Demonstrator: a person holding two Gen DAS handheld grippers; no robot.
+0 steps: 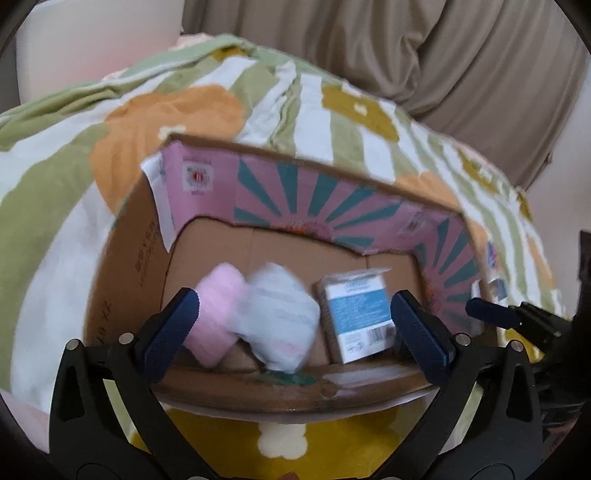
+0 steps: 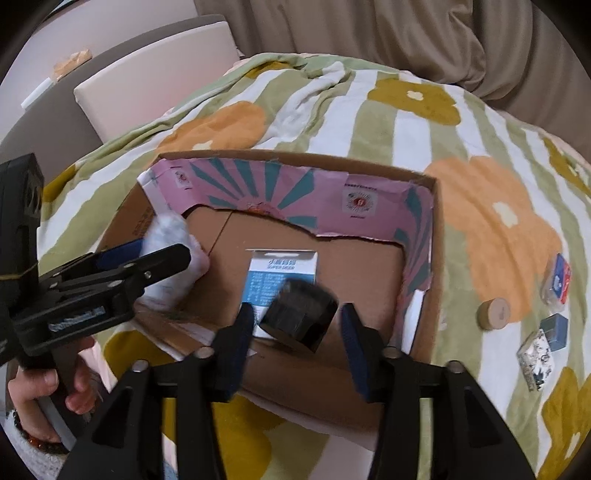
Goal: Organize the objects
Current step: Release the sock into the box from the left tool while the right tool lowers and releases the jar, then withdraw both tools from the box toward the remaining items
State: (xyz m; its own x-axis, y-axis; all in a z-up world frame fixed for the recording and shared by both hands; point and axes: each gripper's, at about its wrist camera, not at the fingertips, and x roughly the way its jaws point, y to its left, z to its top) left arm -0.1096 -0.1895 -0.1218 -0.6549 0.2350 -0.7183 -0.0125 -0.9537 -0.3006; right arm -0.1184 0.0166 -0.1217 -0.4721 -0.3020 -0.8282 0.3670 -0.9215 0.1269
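An open cardboard box (image 1: 280,397) (image 2: 437,258) with a torn pink-and-teal lining lies on the flowered blanket. Inside it stands a blue-and-white pack (image 1: 360,314) (image 2: 275,275). My left gripper (image 1: 295,310) (image 2: 164,249) is open wide over the box's near left corner. A pink-and-white soft bundle (image 1: 258,314) (image 2: 166,229) sits blurred between its fingers, clear of the pads. My right gripper (image 2: 297,317) is open above the box's near side. A black round object (image 2: 301,314), also blurred, is between its pads with a gap on each side. One right finger (image 1: 491,314) shows at the edge of the left wrist view.
Right of the box on the blanket (image 2: 480,221) lie a wooden disc (image 2: 493,313), a small blue box (image 2: 554,326), a red-and-blue pack (image 2: 559,284) and a patterned white box (image 2: 537,363). A beige cushion (image 2: 406,33) lies behind. A hand (image 2: 37,391) holds the left gripper.
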